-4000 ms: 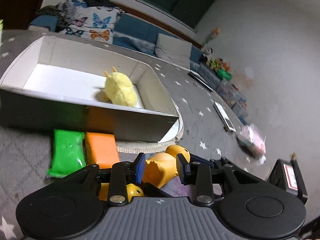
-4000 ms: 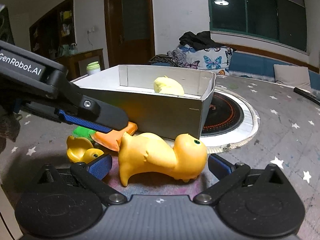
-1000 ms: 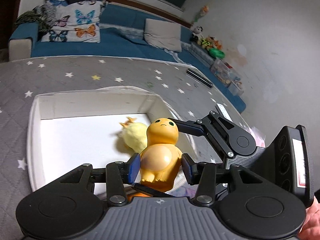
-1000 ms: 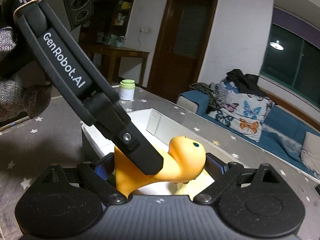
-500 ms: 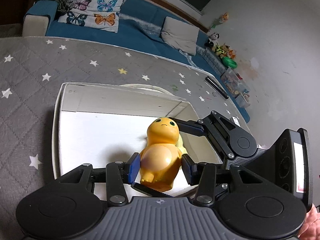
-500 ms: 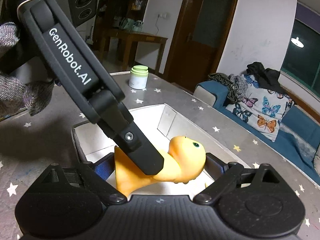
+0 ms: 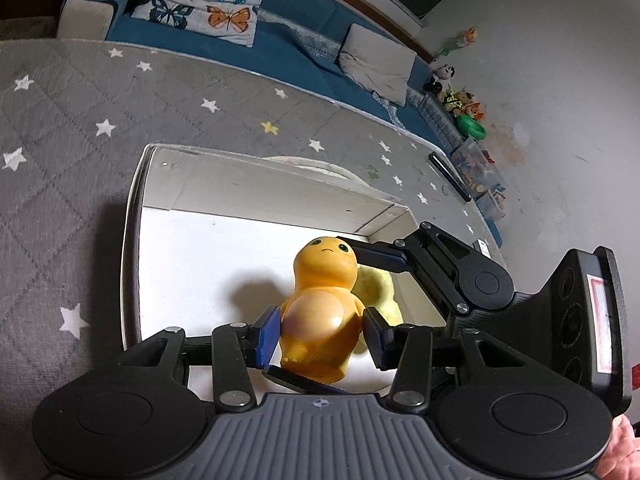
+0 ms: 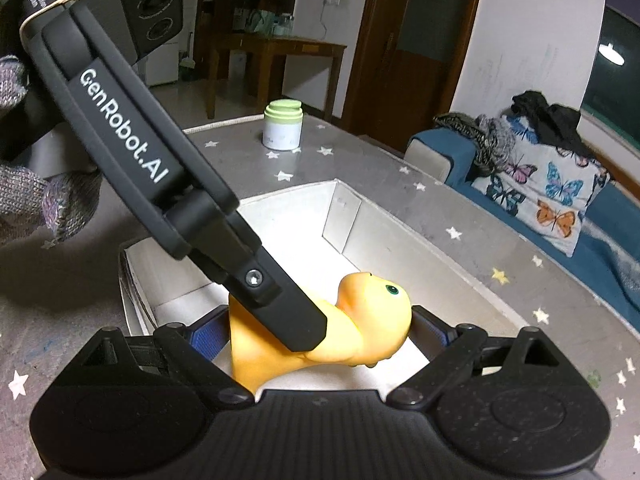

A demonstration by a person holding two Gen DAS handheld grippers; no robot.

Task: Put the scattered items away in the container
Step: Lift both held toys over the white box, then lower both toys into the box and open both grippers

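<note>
An orange rubber dinosaur toy (image 7: 320, 312) is held by both grippers above the open white box (image 7: 134, 216). My left gripper (image 7: 320, 338) is shut on its belly. My right gripper (image 8: 316, 334) is shut on it lengthwise, head to tail, and the toy also shows in the right wrist view (image 8: 356, 328). A yellow plush toy (image 7: 378, 292) lies in the box behind the dinosaur, mostly hidden. The box in the right wrist view (image 8: 348, 216) lies below the toy. The left gripper's finger (image 8: 280, 304) crosses in front of the toy there.
The box stands on a grey star-patterned table cover (image 7: 60, 128). A green-lidded jar (image 8: 282, 126) stands at the table's far side. A dark remote (image 7: 450, 178) lies on the table to the right. A blue sofa with butterfly cushions (image 7: 224, 16) is beyond.
Both grippers lifted the dinosaur from the table beside the box and carried it over the box; in the last second it has moved further over the box's inside and slightly lower.
</note>
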